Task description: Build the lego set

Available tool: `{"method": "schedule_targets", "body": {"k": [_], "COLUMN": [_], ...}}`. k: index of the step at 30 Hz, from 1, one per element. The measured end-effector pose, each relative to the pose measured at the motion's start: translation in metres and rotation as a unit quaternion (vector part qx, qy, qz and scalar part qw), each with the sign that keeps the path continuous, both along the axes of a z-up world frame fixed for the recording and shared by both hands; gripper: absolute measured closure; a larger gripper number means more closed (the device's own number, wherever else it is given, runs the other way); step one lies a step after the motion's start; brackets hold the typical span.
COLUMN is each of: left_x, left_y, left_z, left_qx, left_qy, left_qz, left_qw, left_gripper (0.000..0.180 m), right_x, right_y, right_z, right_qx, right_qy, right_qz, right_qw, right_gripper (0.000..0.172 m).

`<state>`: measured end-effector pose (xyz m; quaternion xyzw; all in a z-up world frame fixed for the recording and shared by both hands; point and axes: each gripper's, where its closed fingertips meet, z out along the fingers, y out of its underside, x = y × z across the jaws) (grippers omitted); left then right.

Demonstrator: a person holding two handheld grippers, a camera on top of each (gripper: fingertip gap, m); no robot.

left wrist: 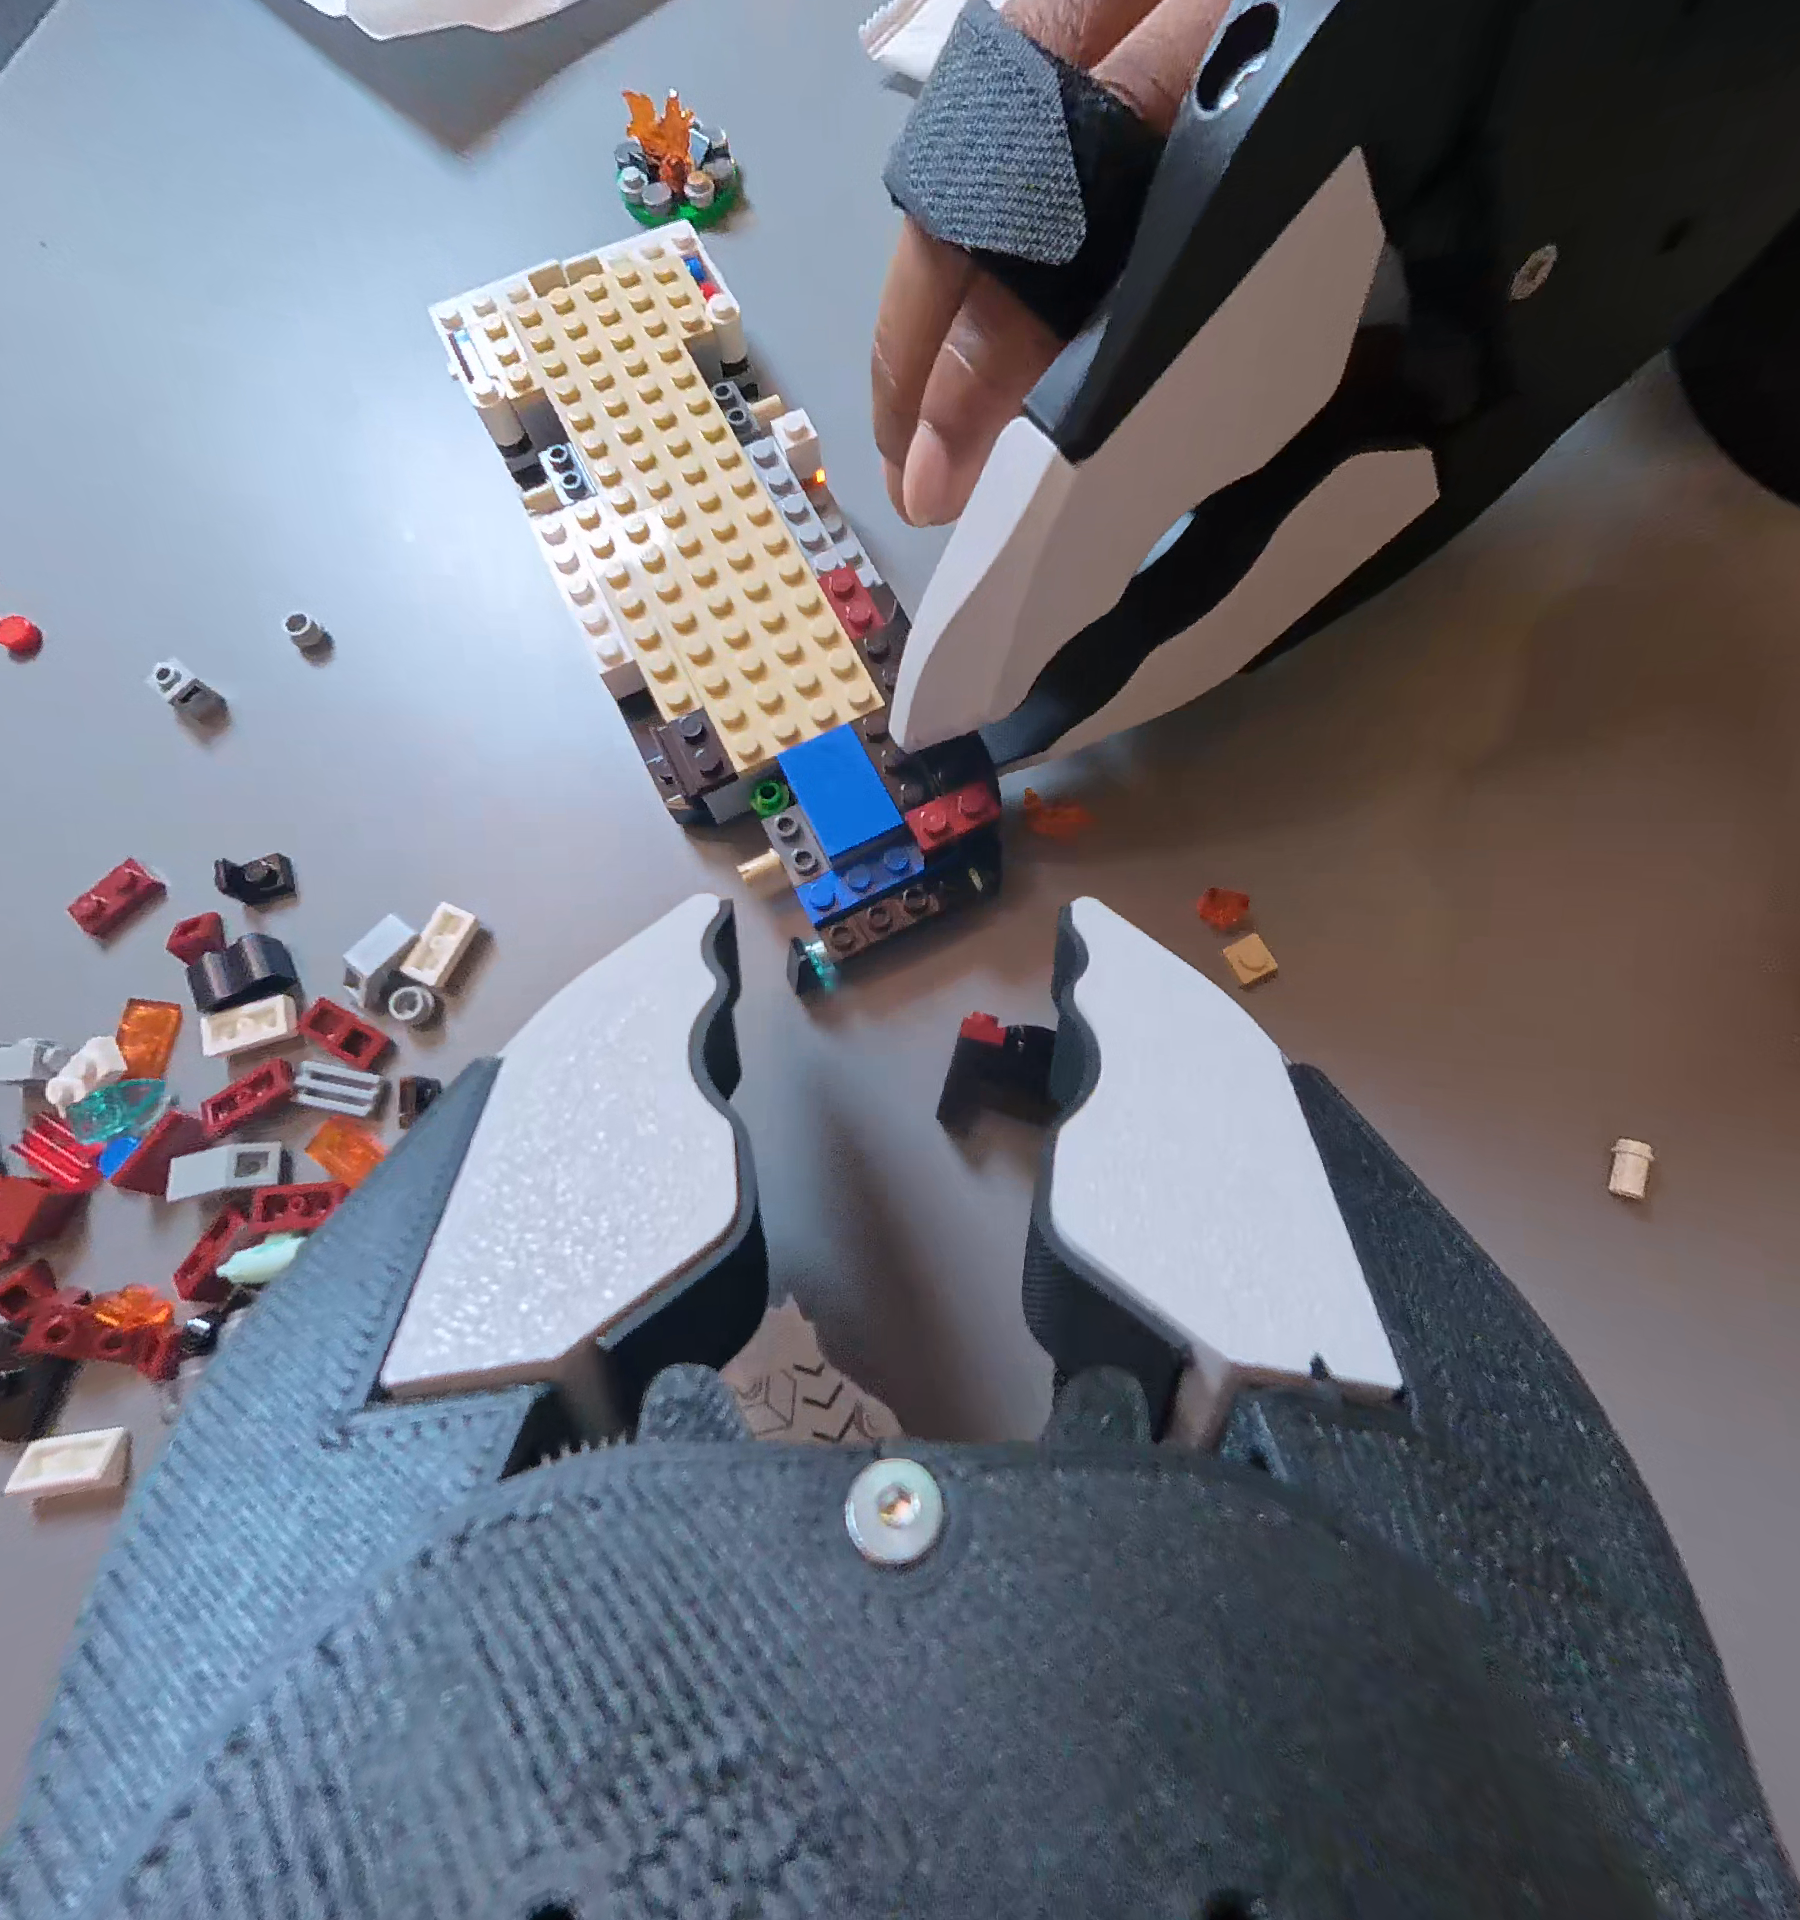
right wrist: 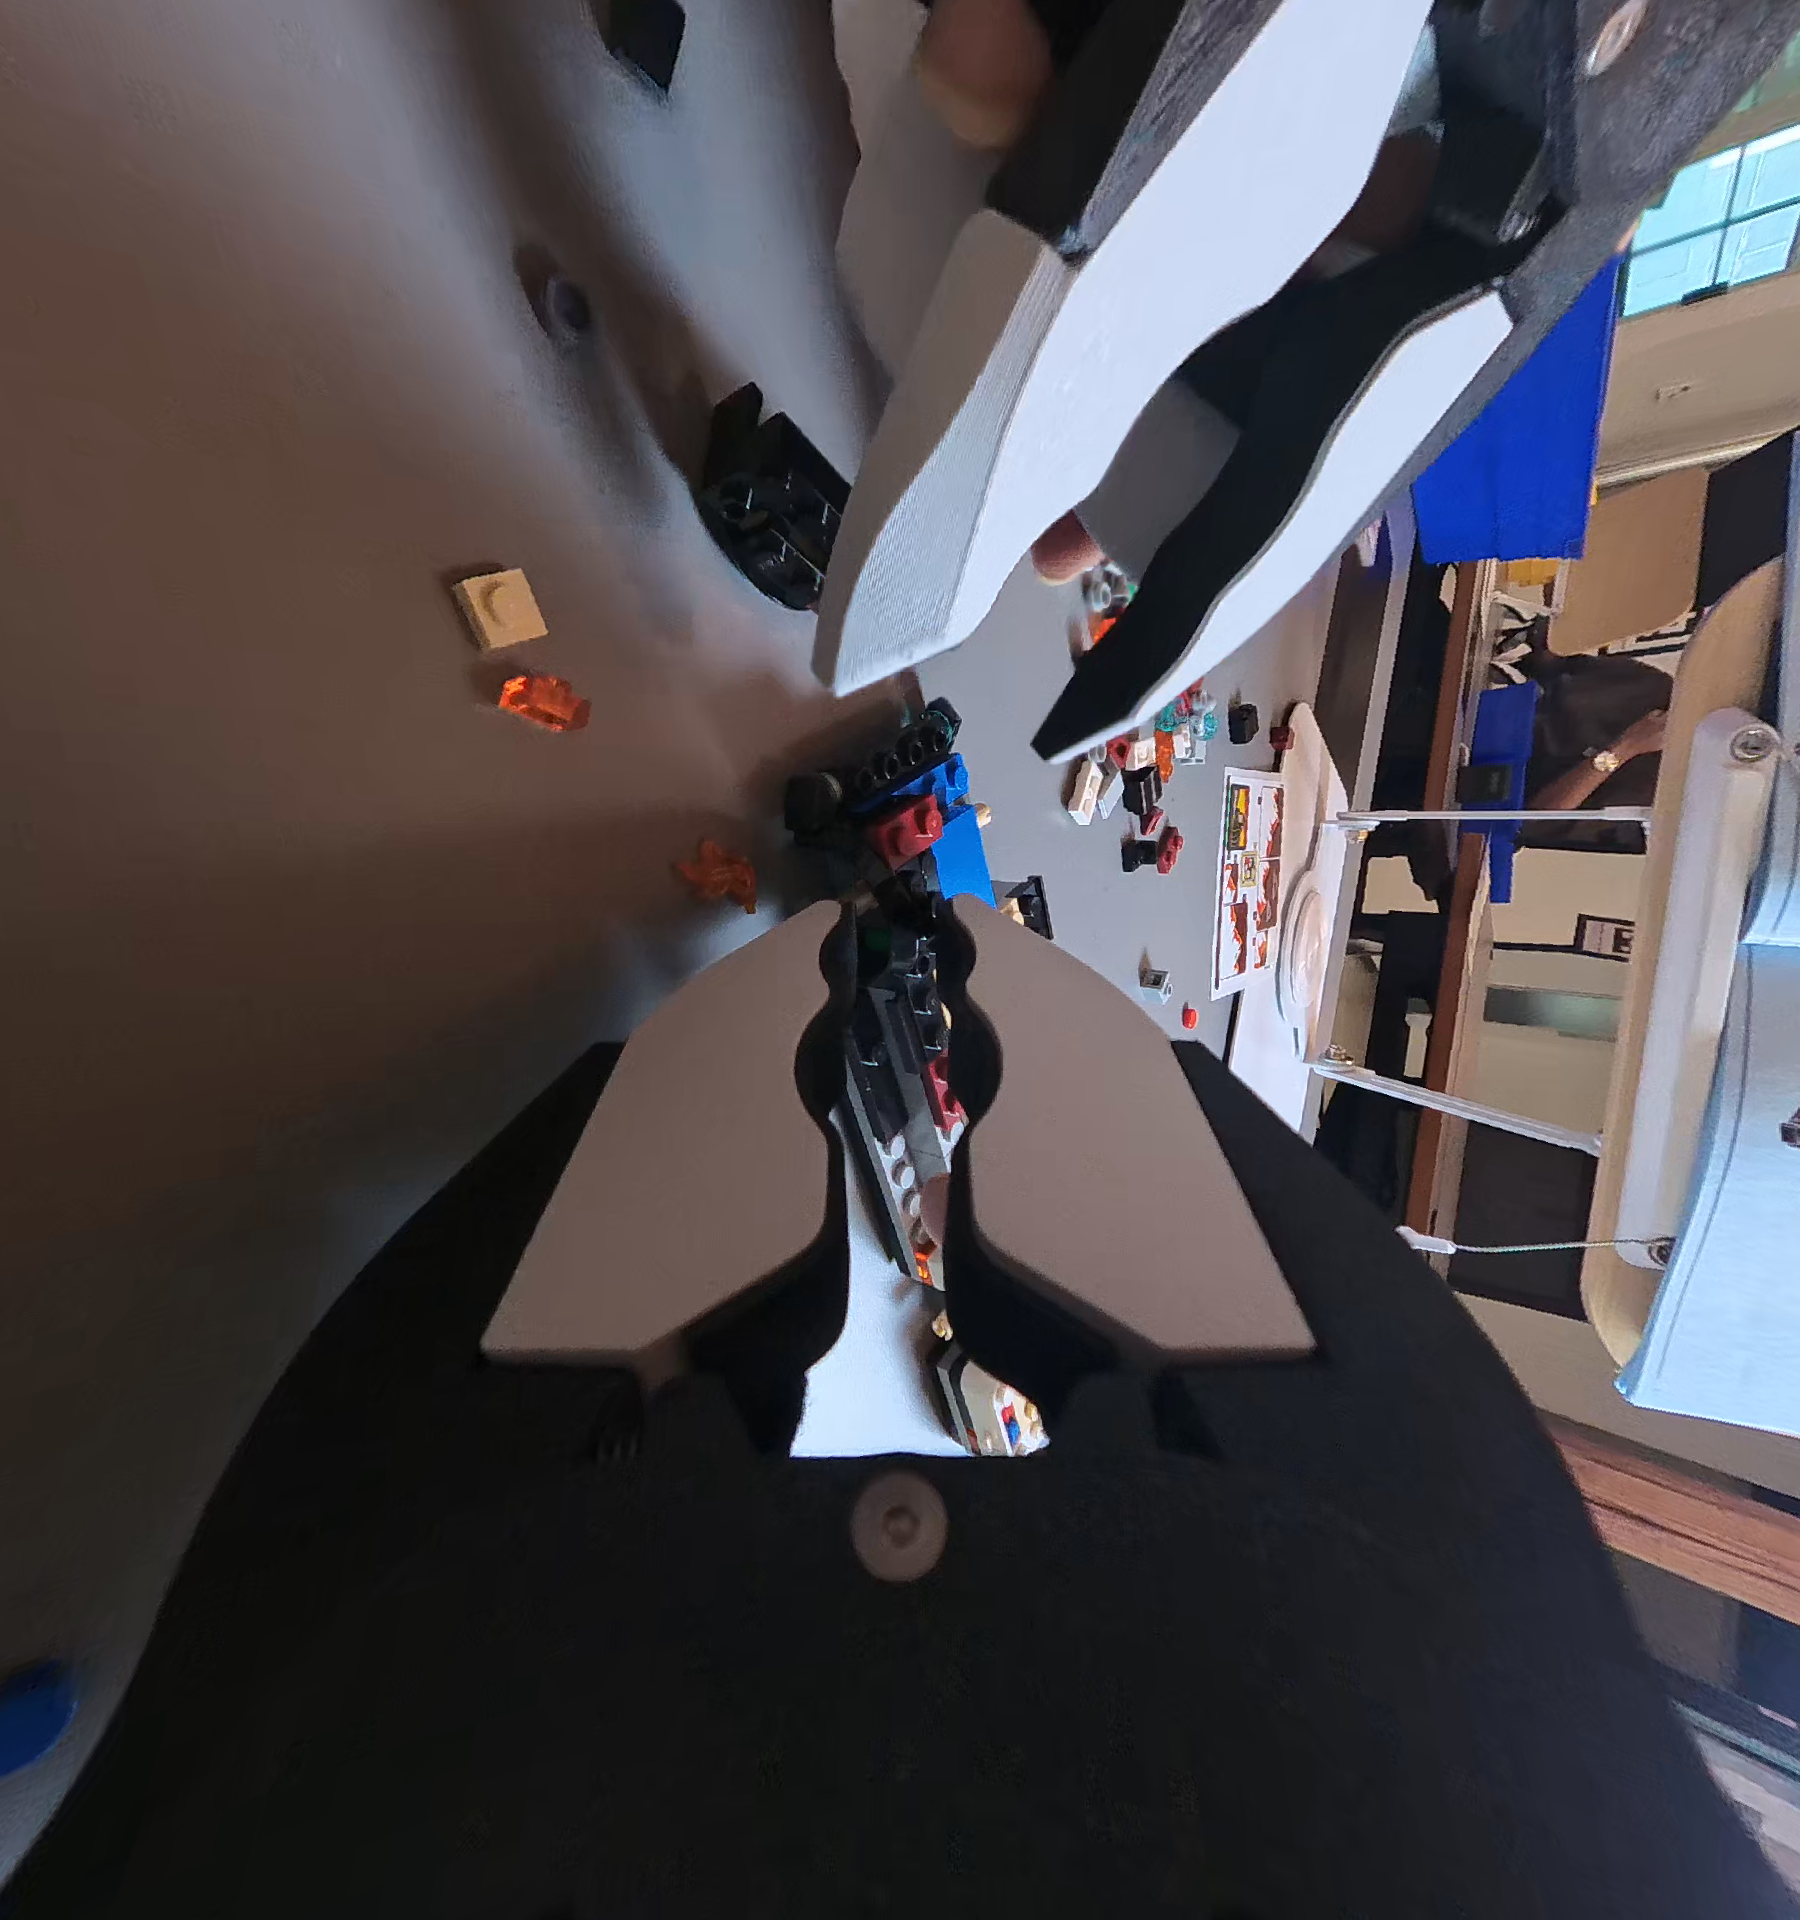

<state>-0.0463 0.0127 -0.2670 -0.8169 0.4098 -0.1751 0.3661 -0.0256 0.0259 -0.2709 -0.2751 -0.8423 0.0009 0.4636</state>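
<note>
A brick model (left wrist: 709,582) with a tan studded top and a blue, dark red and black end lies on the grey table (left wrist: 252,416). My left gripper (left wrist: 896,925) is open wide and empty just short of that end. A small black piece with a teal stud (left wrist: 813,961) lies between its tips, untouched. A black and red piece (left wrist: 995,1070) lies by its right finger. My right gripper (left wrist: 963,743) comes in from the upper right and is shut on the model's black side part. In the right wrist view its fingers (right wrist: 906,920) clamp the dark edge of the model (right wrist: 906,831). The open left gripper (right wrist: 937,717) hangs above.
A pile of loose red, white, grey and orange bricks (left wrist: 200,1091) lies at the left. A small campfire build (left wrist: 678,166) stands behind the model. Orange clear pieces (left wrist: 1223,906), a tan plate (left wrist: 1249,958) and a cream peg (left wrist: 1630,1166) lie at the right. A hand (left wrist: 937,395) holds the right gripper. Only a small space, under 4 cm, lies between the two pairs of fingers.
</note>
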Motion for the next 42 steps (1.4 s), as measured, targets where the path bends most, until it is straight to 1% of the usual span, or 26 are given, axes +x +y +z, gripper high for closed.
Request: {"method": "schedule_targets", "body": {"k": [6, 9, 12, 16, 24, 32, 35, 40, 42], "left_x": [0.004, 0.007, 0.010, 0.009, 0.009, 0.012, 0.010, -0.017, -0.030], "left_y": [0.008, 0.008, 0.008, 0.008, 0.010, 0.006, 0.004, 0.003, -0.002], "left_z": [-0.009, -0.013, -0.013, -0.016, -0.016, -0.016, -0.007, 0.032, 0.041], "left_qx": [-0.007, -0.011, -0.009, -0.003, -0.003, -0.006, -0.006, 0.018, 0.017], "left_qy": [0.024, 0.024, 0.019, 0.028, 0.022, 0.020, 0.003, -0.047, -0.050], "left_qz": [0.004, 0.004, 0.004, 0.005, 0.008, 0.001, 0.000, 0.018, 0.011], "left_qw": [1.000, 1.000, 1.000, 1.000, 1.000, 1.000, 1.000, 0.999, 0.999], "left_gripper": [0.114, 0.116, 0.123, 0.123, 0.128, 0.129, 0.127, 0.130, 0.132], "right_x": [0.001, 0.002, 0.002, 0.002, 0.004, 0.014, 0.020, 0.029, 0.033], "right_y": [-0.001, -0.001, -0.001, -0.001, -0.001, 0.003, 0.007, 0.010, 0.013], "right_z": [0.000, 0.000, 0.000, 0.000, 0.000, 0.003, 0.003, 0.004, 0.007], "right_qx": [0.001, 0.003, 0.003, 0.003, 0.005, 0.001, 0.000, 0.001, 0.000], "right_qy": [0.001, 0.002, 0.001, 0.001, 0.003, -0.005, -0.007, -0.008, -0.005], "right_qz": [0.001, 0.001, 0.004, 0.005, 0.004, -0.016, -0.028, -0.047, -0.054], "right_qw": [1.000, 1.000, 1.000, 1.000, 1.000, 1.000, 1.000, 0.999, 0.999], "right_gripper": [0.157, 0.157, 0.157, 0.157, 0.157, 0.157, 0.156, 0.156, 0.156]}}
